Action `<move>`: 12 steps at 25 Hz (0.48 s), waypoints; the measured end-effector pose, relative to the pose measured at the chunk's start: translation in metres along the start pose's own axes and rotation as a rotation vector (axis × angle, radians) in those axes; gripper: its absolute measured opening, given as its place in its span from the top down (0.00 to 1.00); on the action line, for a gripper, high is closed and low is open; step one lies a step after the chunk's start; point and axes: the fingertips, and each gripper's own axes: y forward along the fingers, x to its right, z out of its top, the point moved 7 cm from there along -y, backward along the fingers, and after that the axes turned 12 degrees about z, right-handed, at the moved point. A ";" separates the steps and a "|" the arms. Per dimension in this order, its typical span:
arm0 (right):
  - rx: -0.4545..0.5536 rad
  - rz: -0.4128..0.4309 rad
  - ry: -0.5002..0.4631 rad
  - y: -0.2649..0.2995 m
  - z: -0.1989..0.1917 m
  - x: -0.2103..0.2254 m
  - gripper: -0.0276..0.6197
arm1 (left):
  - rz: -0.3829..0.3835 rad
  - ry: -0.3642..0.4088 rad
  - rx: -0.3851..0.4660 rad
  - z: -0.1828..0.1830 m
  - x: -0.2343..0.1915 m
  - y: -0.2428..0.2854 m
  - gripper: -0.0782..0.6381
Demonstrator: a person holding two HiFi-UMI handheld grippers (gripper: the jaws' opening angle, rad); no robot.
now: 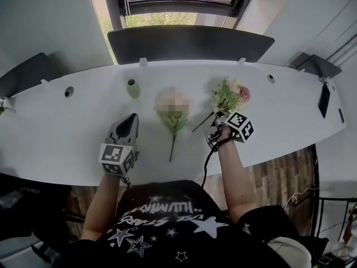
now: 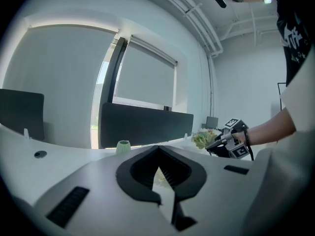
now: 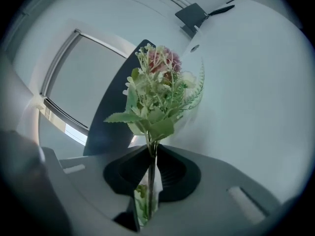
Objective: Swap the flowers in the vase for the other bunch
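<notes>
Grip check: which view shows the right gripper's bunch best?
The right gripper view: the bunch fills it, stem pinched between the jaws. The head view shows it small from above; the left gripper view, only a distant glimpse.

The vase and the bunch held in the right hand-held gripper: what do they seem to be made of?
Vase: pale green, matte, no glare; probably ceramic, perhaps plastic. Bunch: likely artificial, fabric or plastic; the leaves look stiff, with cleanly cut toothed edges, and the stem is thin and straight.
</notes>
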 end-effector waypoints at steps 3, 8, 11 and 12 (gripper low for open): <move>0.056 0.102 -0.023 -0.003 0.002 -0.032 0.88 | 0.001 0.005 0.022 0.008 -0.014 -0.001 0.88; 0.106 0.274 -0.150 -0.005 0.001 -0.095 0.88 | 0.017 -0.001 0.048 0.021 -0.037 -0.006 0.88; 0.119 0.384 -0.232 -0.001 -0.006 -0.133 0.88 | 0.025 0.001 0.057 0.027 -0.050 -0.006 0.88; 0.123 0.421 -0.258 0.001 -0.009 -0.145 0.88 | 0.027 0.004 0.059 0.028 -0.054 -0.007 0.88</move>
